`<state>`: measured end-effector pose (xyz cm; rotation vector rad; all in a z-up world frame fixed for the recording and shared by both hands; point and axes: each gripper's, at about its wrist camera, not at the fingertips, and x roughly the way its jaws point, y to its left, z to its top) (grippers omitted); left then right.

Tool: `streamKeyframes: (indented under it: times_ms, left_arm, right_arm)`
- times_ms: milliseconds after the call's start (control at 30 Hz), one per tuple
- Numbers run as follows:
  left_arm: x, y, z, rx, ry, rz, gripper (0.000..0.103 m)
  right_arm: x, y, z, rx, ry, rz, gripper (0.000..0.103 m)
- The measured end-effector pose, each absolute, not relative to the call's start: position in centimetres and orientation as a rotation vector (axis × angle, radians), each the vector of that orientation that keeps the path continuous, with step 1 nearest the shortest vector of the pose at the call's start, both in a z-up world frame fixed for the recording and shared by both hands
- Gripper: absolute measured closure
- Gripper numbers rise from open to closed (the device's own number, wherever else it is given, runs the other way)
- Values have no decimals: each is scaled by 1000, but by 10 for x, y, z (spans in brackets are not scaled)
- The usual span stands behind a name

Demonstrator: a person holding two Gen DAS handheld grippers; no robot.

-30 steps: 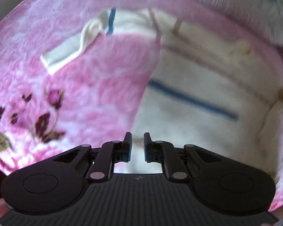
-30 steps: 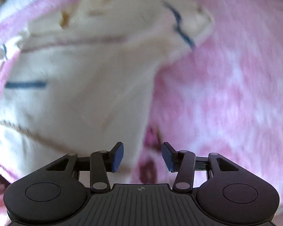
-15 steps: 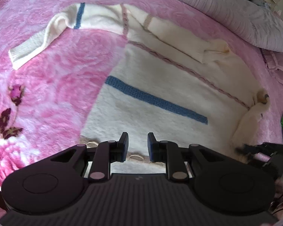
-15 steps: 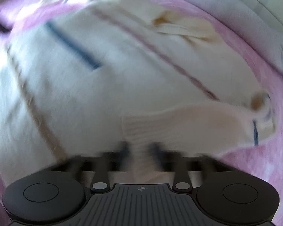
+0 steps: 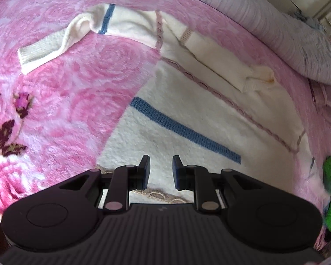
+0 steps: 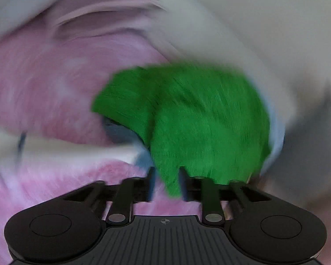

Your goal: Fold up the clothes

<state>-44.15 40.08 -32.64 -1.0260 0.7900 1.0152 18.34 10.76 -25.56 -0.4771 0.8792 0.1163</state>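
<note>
Your cream sweater (image 5: 187,119) lies flat, one sleeve (image 5: 222,66) folded in, the other (image 5: 61,42) still out; left hand-held gripper (image 5: 161,170) empty, jaws narrowly apart; right hand-held gripper (image 6: 165,183) opening around green fabric (image 6: 187,114).

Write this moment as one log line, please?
sweater: flat on pink blanket, one sleeve out | left tongs: open, over hem | right tongs: opening, at green fuzzy cloth, view blurred

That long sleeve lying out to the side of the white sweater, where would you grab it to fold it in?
Probably at the ribbed cuff. The sleeve lies flat on the pink blanket, stretched away from the sweater, so its free end sits clear. Come from above at the outer end and pinch across the cuff.
</note>
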Motion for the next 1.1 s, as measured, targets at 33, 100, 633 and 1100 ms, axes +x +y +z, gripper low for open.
streamKeyframes:
  times_ms: [33, 100, 633, 1100]
  left_arm:
    - [-443, 402, -328, -1036, 784, 1021, 85]
    - [-448, 407, -331, -1068, 766, 1028, 84]
    - [-631, 508, -368, -1338, 362, 1322, 58]
    - [-638, 607, -344, -722, 590, 1403, 99]
  right_arm:
    - [186, 104, -255, -412, 923, 125, 62]
    - [181, 106, -261, -364, 995, 164, 55]
    - [-7, 248, -306, -435, 1223, 589, 52]
    - [-90, 332, -331, -551, 1212, 729, 52]
